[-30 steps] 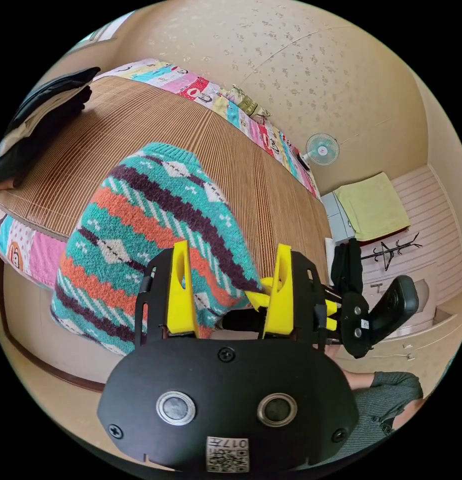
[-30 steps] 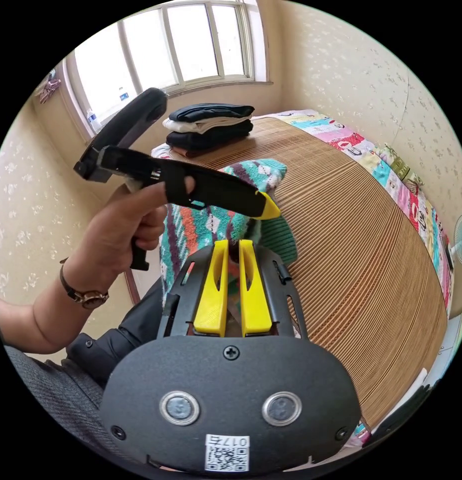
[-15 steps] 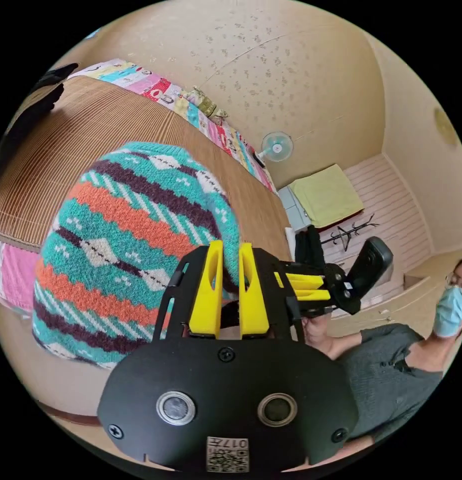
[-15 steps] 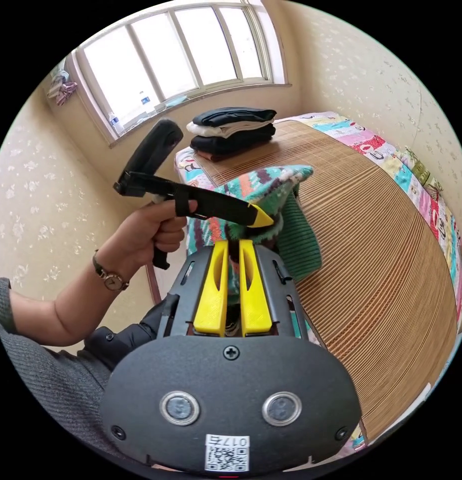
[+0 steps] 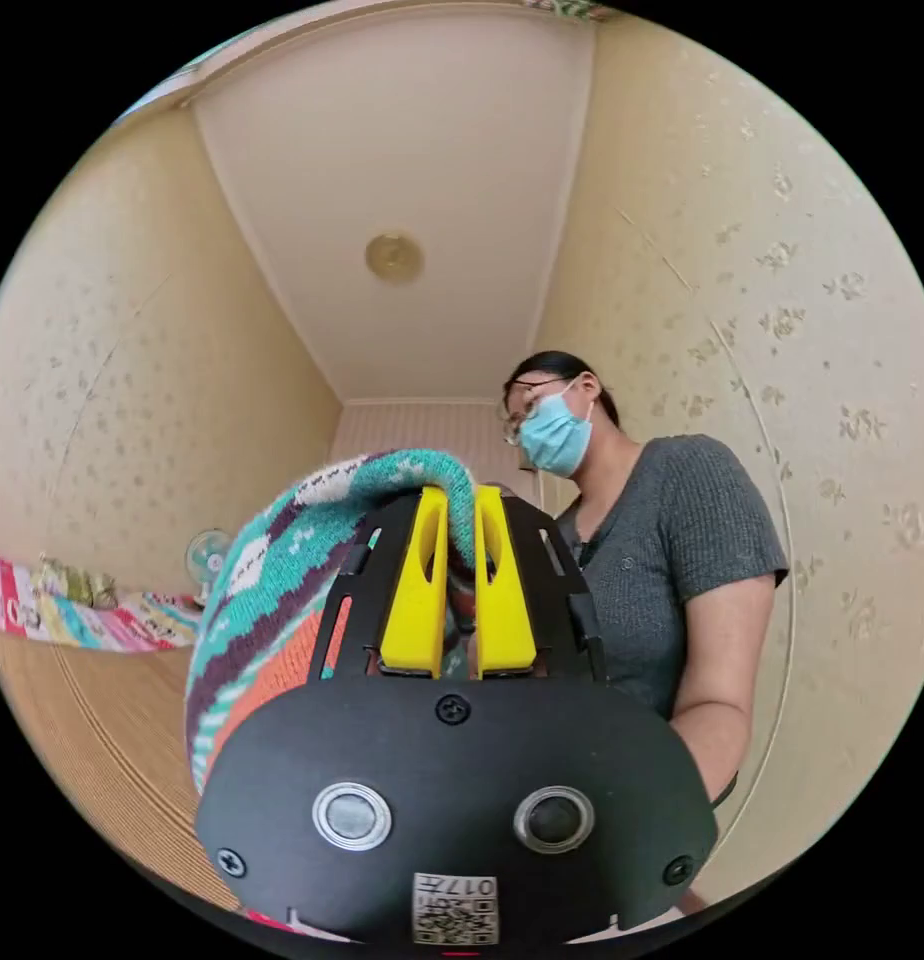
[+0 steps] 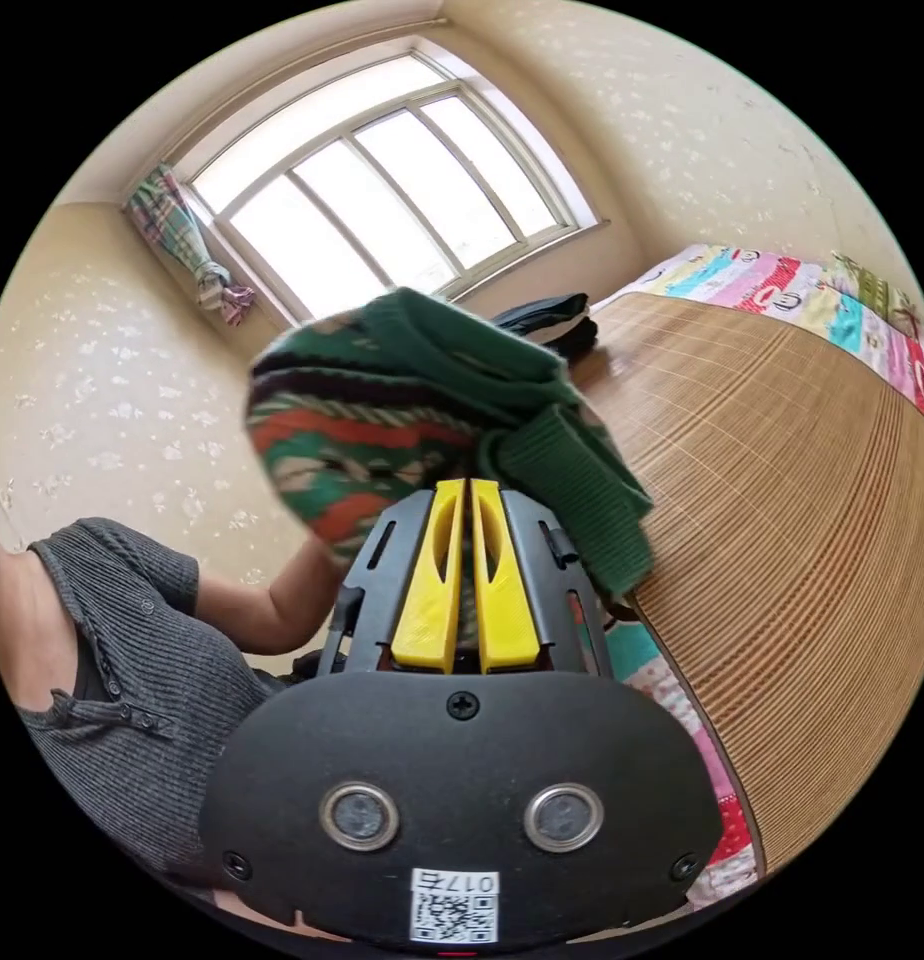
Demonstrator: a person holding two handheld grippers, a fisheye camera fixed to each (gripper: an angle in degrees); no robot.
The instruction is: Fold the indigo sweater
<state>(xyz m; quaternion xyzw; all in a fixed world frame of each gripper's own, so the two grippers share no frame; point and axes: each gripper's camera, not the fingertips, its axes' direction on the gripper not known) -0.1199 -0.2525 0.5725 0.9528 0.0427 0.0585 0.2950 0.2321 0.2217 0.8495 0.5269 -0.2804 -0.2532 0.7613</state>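
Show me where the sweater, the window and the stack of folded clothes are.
sweater (image 6: 382, 400): right gripper view, on the striped knit bunched above the jaws.
window (image 6: 382, 210): right gripper view, on a middle pane.
folded clothes (image 6: 552, 315): right gripper view, on the dark top piece, at the mat's far end.

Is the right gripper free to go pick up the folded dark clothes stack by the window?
Probably not: the right gripper is shut on the patterned knit sweater, which hangs before the dark stack.

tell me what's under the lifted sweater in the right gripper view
Under the sweater, the woven mat and quilt edge show. A dark folded stack sits behind it; the sweater covers part of it.
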